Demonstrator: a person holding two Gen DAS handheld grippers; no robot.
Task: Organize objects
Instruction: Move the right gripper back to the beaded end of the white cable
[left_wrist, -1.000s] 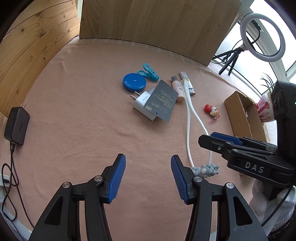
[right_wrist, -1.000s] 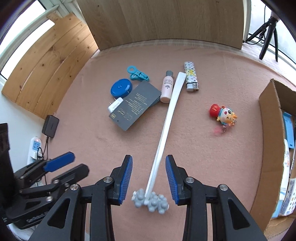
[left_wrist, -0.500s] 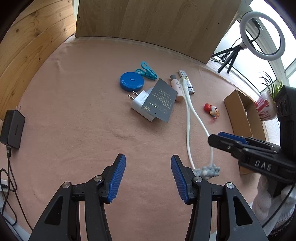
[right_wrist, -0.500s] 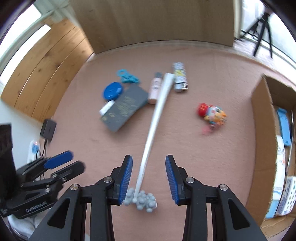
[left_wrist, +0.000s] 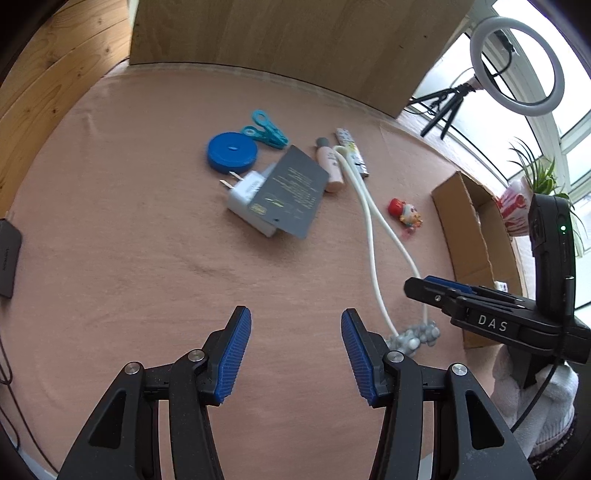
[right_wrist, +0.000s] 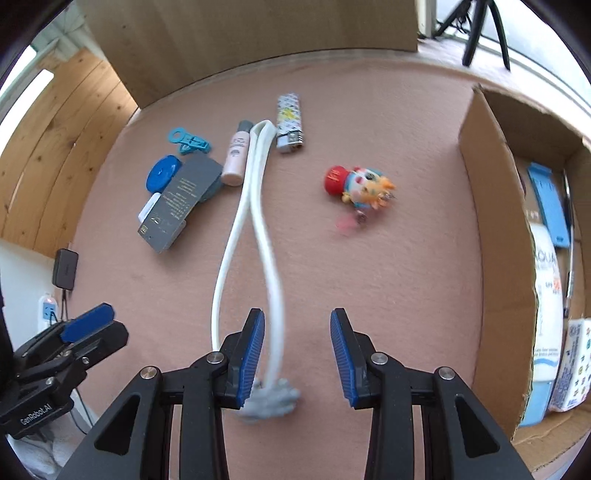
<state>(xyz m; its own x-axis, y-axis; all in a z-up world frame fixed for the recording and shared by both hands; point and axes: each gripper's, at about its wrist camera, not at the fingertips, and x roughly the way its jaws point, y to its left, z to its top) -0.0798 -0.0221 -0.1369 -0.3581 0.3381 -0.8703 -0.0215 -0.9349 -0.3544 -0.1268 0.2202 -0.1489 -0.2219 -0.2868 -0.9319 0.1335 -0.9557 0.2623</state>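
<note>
Right wrist view shows first the pink felt table cover (right_wrist: 369, 258), and at its right side the open brown cardboard box (right_wrist: 491, 192), which already holds some packets. On the cover lies the long white plastic massage stick with a cluster of grey balls at its near end (right_wrist: 258, 206); its image looks doubled, probably from motion blur. Farther away are a dark grey flat box (right_wrist: 177, 203), a small doll with a red hat (right_wrist: 360, 184), a pale pink bottle (right_wrist: 236, 155), a patterned lighter (right_wrist: 290, 122), a blue round tape measure (right_wrist: 160, 177) and a teal clip (right_wrist: 188, 142).

The right gripper (right_wrist: 297, 354) is wide open and holds nothing; the grey ball end sits just beside its left finger, not centred. The left gripper (left_wrist: 295, 354) is also wide open and empty, over bare cover.

I judge the step in hand is to take the stick. To do it well, move the right gripper a little left so the shaft lies between both pads, and close on the shaft just above the balls. Lift it level, because the long shaft may swing and touch the bottle.
</note>
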